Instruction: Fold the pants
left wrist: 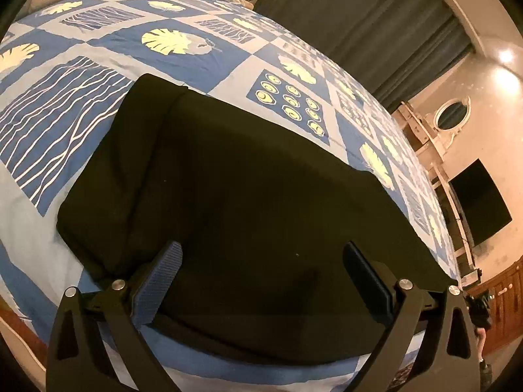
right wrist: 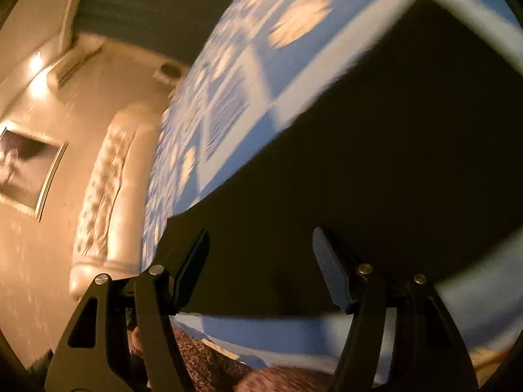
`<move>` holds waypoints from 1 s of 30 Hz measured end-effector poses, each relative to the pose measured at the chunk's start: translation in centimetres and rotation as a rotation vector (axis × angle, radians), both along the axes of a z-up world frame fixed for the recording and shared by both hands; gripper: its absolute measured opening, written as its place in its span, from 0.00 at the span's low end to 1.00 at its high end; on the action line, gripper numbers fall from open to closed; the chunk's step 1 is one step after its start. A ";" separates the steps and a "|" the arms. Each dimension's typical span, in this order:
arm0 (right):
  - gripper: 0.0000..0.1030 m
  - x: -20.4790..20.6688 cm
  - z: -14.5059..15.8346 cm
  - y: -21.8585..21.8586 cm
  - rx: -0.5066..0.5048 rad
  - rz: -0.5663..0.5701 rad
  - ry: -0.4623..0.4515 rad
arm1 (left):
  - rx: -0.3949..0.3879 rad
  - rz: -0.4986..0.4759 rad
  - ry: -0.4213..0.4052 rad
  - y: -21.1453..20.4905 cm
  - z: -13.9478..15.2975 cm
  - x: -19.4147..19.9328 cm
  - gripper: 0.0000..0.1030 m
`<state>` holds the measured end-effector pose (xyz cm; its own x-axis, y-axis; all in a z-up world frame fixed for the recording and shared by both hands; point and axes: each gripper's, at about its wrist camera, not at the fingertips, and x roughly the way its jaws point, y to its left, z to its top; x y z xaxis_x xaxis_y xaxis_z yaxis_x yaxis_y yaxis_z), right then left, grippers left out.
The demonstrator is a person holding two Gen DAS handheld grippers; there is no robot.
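Note:
The black pants [left wrist: 235,183] lie folded into a flat block on the blue and white patterned bed cover [left wrist: 183,52]. My left gripper [left wrist: 263,258] is open and empty, its fingers hovering over the near edge of the pants. In the right wrist view the pants [right wrist: 376,150] fill the middle and right, blurred by motion. My right gripper [right wrist: 260,245] is open and empty, its fingers spread just above the near end of the pants.
The bed's near edge [left wrist: 261,375] runs under my left gripper. Dark curtains [left wrist: 376,23], a dresser with an oval mirror [left wrist: 452,114] and a dark screen [left wrist: 480,202] stand beyond the far side. A tufted headboard [right wrist: 108,179] and a framed picture [right wrist: 26,170] are at the left.

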<state>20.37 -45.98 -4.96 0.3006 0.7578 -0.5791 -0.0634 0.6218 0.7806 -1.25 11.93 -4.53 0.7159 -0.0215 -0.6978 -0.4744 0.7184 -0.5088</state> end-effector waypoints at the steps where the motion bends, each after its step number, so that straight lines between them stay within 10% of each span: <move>1: 0.63 -0.3 0.0 -1.5 -0.006 -0.024 -0.005 | 0.004 0.000 0.002 -0.1 0.0 0.0 0.95; 8: 0.68 -2.3 1.4 -12.5 -0.100 -0.300 -0.024 | 0.064 -0.006 0.034 -0.7 0.5 0.4 0.95; 15: 0.69 -1.9 2.4 -14.6 -0.107 -0.348 -0.035 | 0.264 -0.003 -0.003 -3.3 3.8 0.5 0.95; 25: 0.68 0.9 -2.4 -15.1 0.145 -0.361 0.088 | 0.196 -0.048 -0.038 -5.6 4.6 2.1 0.95; 27: 0.52 0.9 -2.5 -15.0 0.128 -0.386 0.087 | 0.181 -0.037 -0.036 -5.3 4.3 2.0 0.95; 29: 0.15 1.2 -2.4 -14.6 0.071 -0.384 0.087 | 0.159 -0.021 -0.024 -4.4 4.0 2.0 0.95; 30: 0.16 1.4 -2.4 -14.3 0.051 -0.377 0.087 | 0.147 -0.008 -0.011 -3.9 3.9 1.9 0.95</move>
<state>21.79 -60.32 -7.40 0.5149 0.6321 -0.5790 0.2295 0.5492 0.8036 0.63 8.06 -0.62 0.7238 0.0748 -0.6860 -0.4635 0.7892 -0.4029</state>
